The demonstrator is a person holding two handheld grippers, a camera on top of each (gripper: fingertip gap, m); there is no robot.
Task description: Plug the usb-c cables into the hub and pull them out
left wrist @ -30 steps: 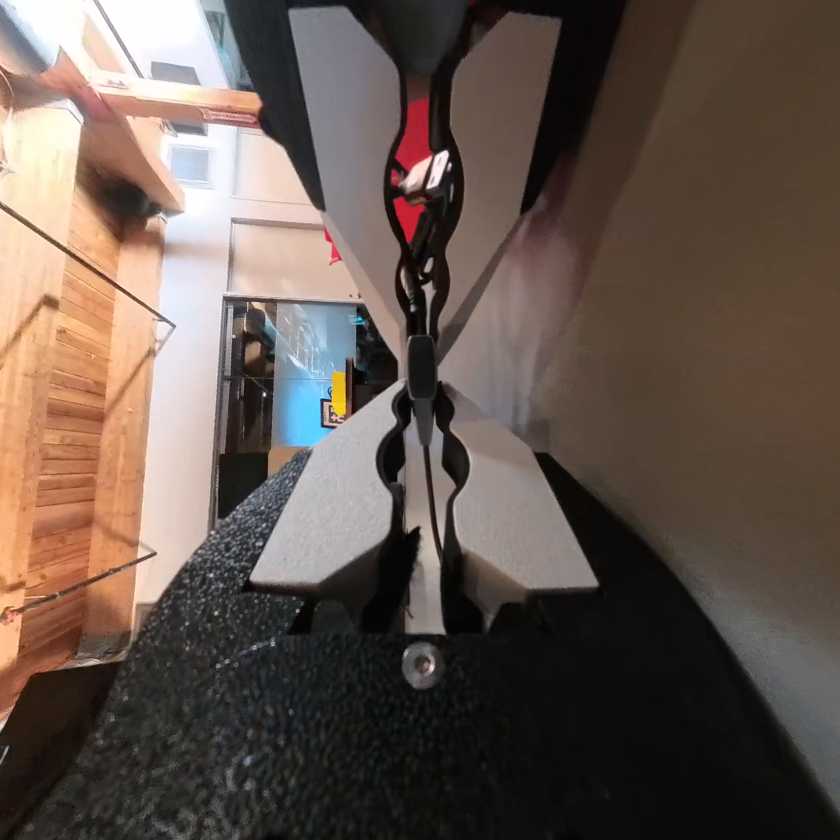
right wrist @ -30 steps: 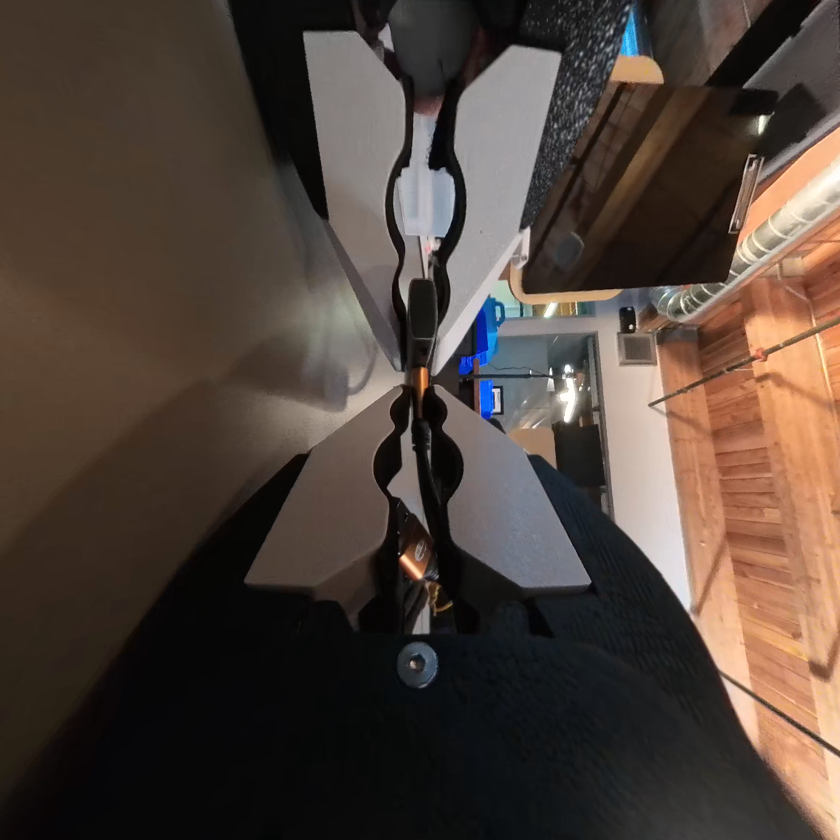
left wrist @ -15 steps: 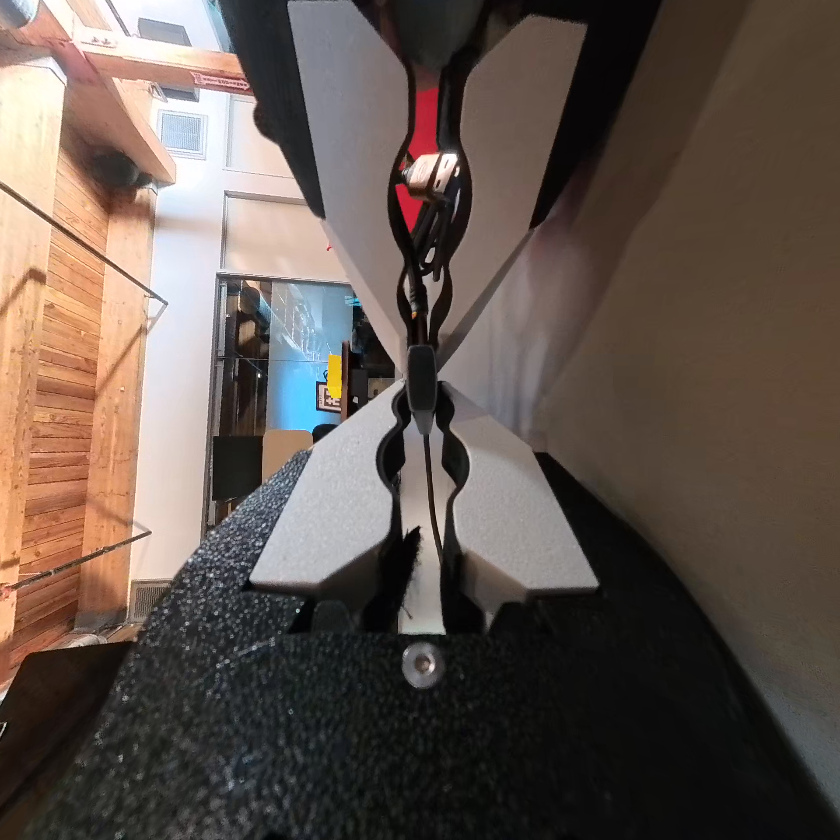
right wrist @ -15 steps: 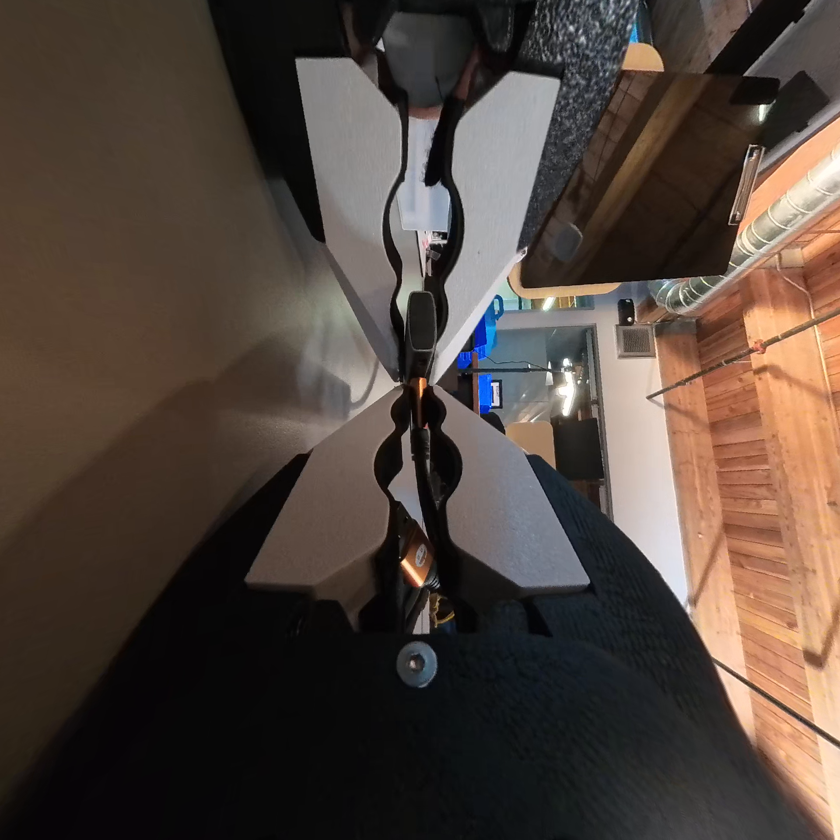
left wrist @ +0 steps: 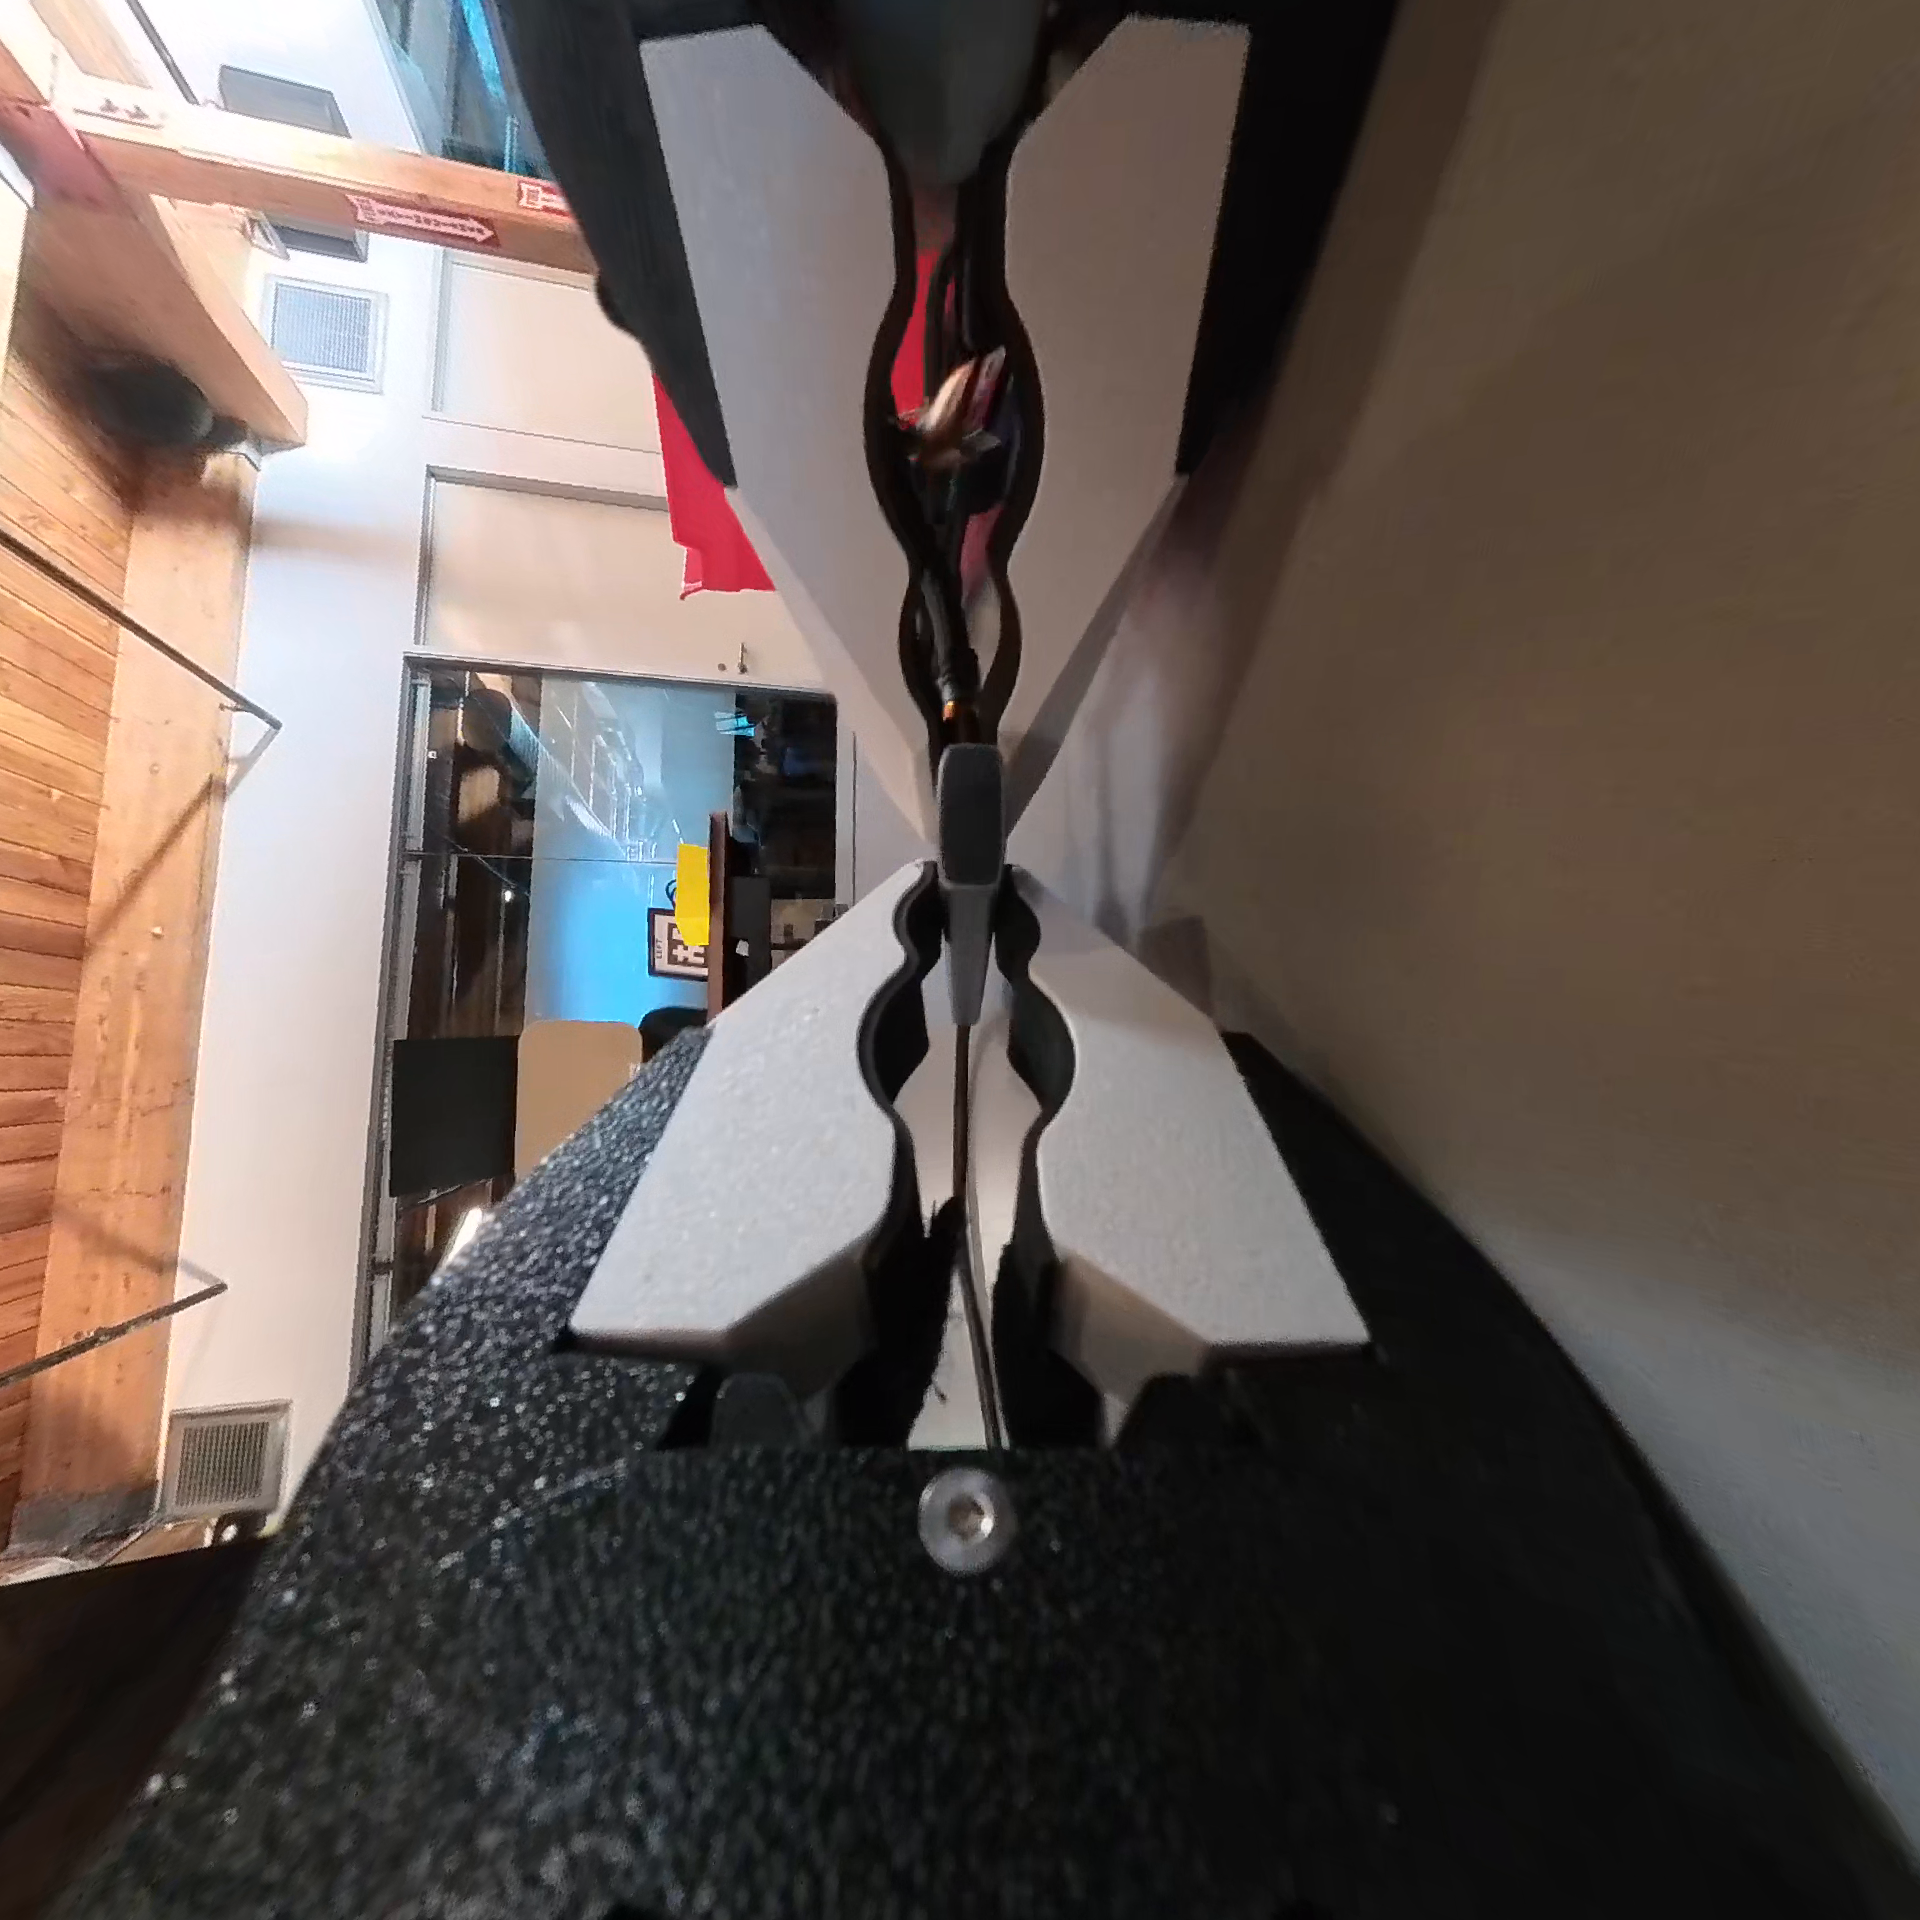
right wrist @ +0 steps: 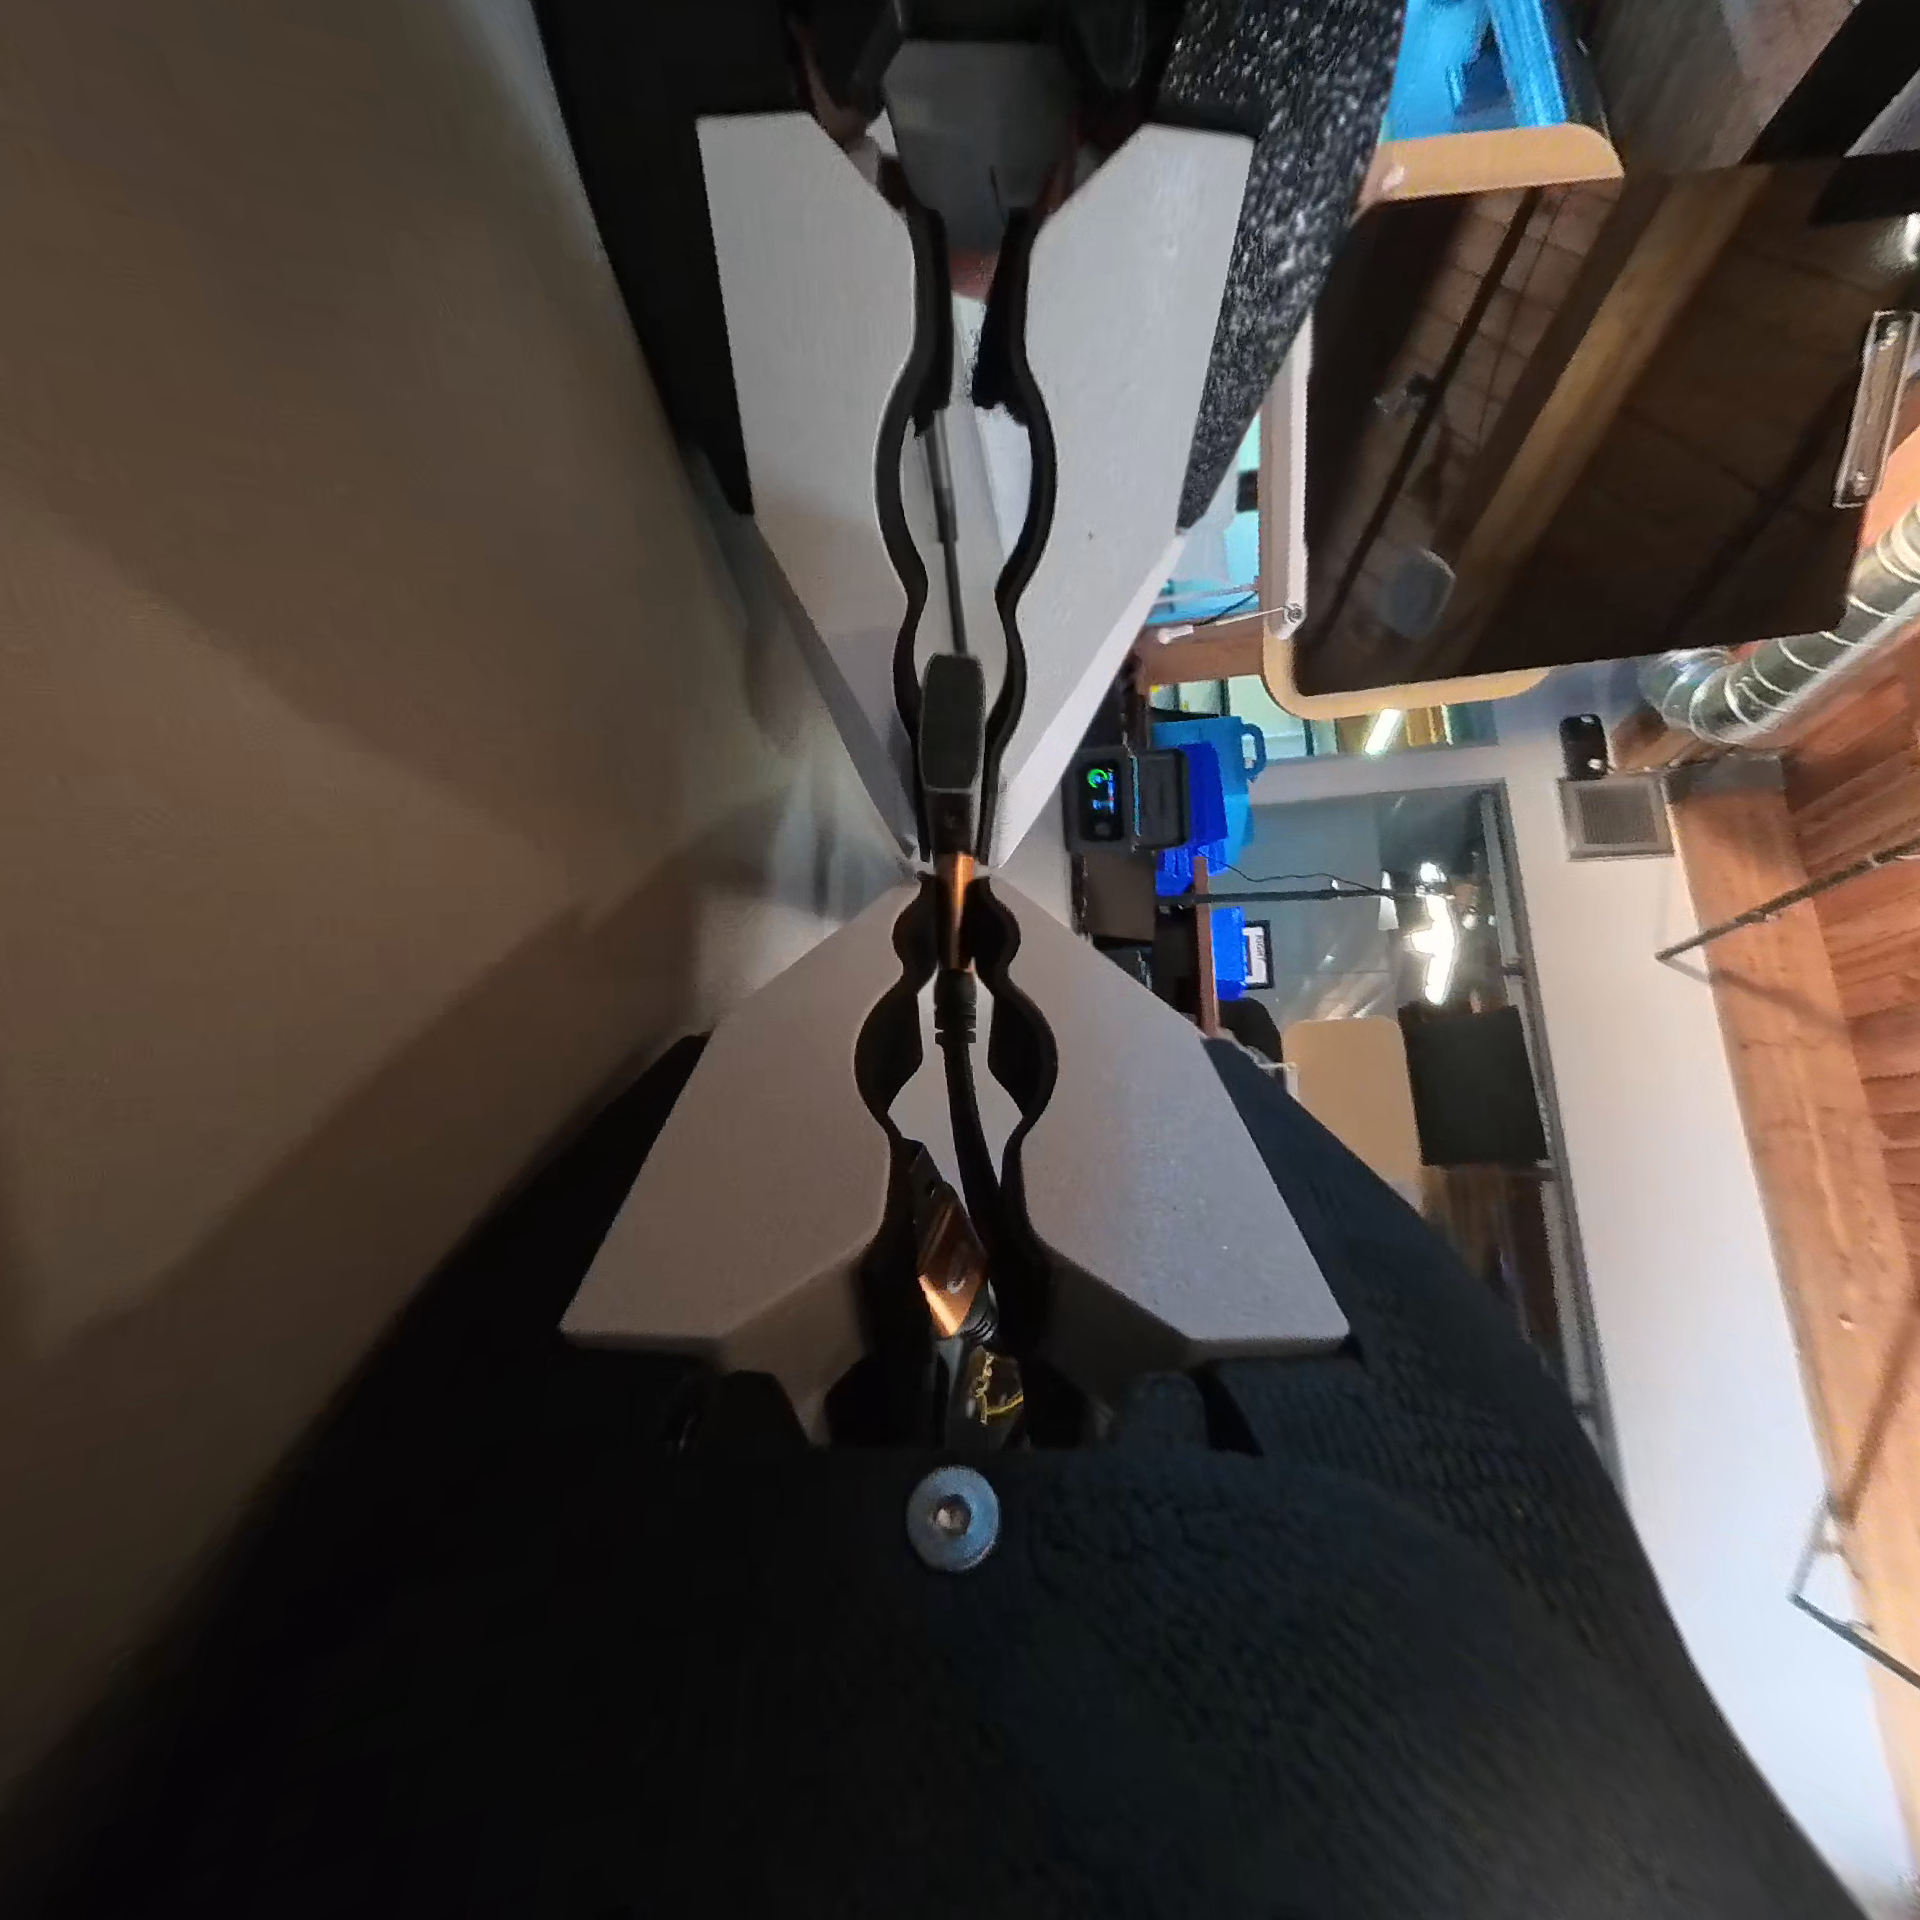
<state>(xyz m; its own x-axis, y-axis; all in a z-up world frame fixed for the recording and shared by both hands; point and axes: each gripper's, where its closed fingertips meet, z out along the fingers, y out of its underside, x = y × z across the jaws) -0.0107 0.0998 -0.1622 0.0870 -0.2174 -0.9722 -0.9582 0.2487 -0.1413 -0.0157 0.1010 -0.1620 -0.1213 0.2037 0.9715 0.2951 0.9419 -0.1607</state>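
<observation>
My left gripper (left wrist: 971,883) is shut on a small dark grey connector (left wrist: 971,821) whose thin dark cable (left wrist: 964,1143) runs back between the fingers. My right gripper (right wrist: 956,878) is shut on a black USB-C plug with a copper band (right wrist: 956,904) on a thicker black cable (right wrist: 966,1091). The two grippers point at each other, tip to tip. The plug and the grey connector (right wrist: 951,738) lie in one line, end to end, and look joined. The copper band also shows in the left wrist view (left wrist: 961,712). No larger hub body is in view.
A second copper-capped plug (right wrist: 951,1278) hangs in my right gripper's throat. A beige surface (left wrist: 1558,935) lies close along one side of both grippers. A dark screen (right wrist: 1558,416), blue bins (right wrist: 1205,800), a wooden wall (left wrist: 62,831) and a glass door (left wrist: 582,831) stand farther off.
Both grippers stay shut and tip to tip on the same connectors. The pair has swung a little, so the background has shifted. A white thing behind the left gripper's fingers has gone from the right wrist view.
</observation>
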